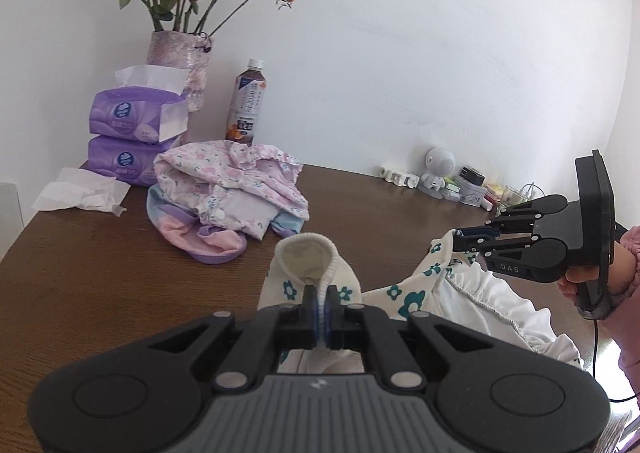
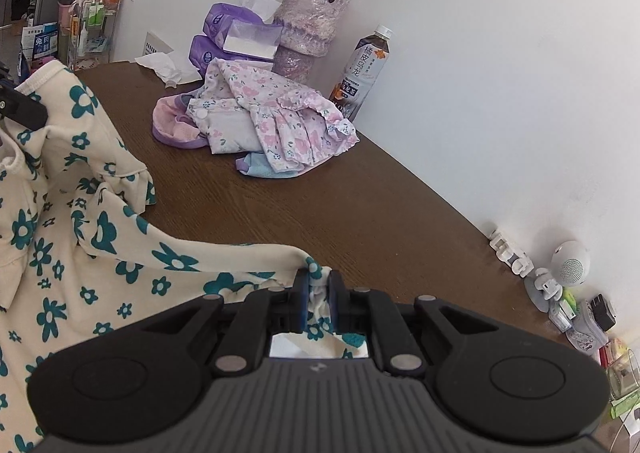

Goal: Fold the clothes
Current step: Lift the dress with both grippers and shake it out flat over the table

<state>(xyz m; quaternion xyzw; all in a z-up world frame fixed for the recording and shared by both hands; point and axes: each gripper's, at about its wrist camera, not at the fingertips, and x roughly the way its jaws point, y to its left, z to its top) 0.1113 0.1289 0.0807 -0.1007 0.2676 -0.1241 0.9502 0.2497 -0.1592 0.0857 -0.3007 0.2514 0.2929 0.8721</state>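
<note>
At 6 o'clock, cream floral garment [image 2: 80,237] partly hidden behind both grippers: left gripper [image 1: 322,307] clamped on ribbed cuff, right gripper [image 2: 319,299] pinched on hem. Brown wooden table [image 2: 340,213], white wall bkgd.

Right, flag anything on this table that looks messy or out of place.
A crumpled tissue lies loose on the table beside the stacked tissue packs. The pink floral clothes sit in a rumpled heap, not folded. Both grippers, left and right, hold the cream dress off the table.
</note>
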